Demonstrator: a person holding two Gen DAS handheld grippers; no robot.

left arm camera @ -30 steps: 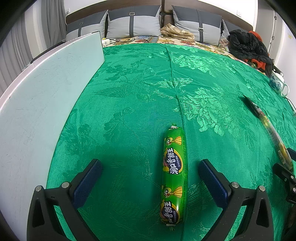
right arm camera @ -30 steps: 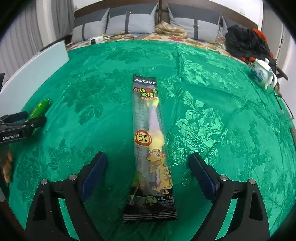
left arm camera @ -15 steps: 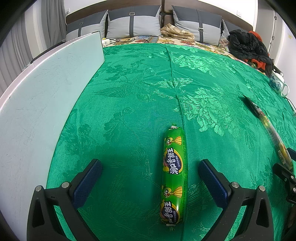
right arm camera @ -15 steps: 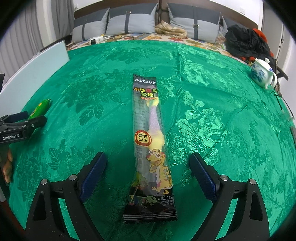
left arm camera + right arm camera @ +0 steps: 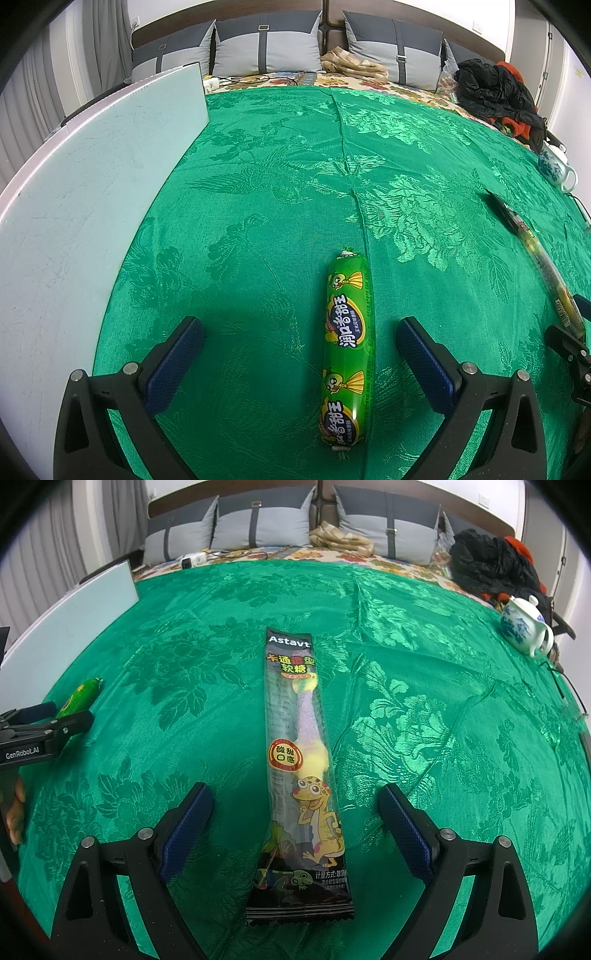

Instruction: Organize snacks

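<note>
A green sausage stick (image 5: 347, 350) lies lengthwise on the green cloth, between the spread fingers of my left gripper (image 5: 299, 354), nearer the right finger and touching neither. A long black gummy-candy packet (image 5: 301, 771) with a yellow gecko lies between the fingers of my right gripper (image 5: 295, 823), also untouched. Both grippers are open. In the right wrist view the sausage stick (image 5: 79, 698) shows at far left beside the left gripper (image 5: 44, 720). The candy packet (image 5: 532, 251) runs along the right edge of the left wrist view.
A pale board (image 5: 74, 206) stands along the left side of the cloth. A blue-and-white teapot (image 5: 524, 627) sits at the right, with a black and red garment pile (image 5: 491, 565) behind it. Grey pillows (image 5: 266, 44) line the headboard. A hand (image 5: 14, 812) holds the left gripper.
</note>
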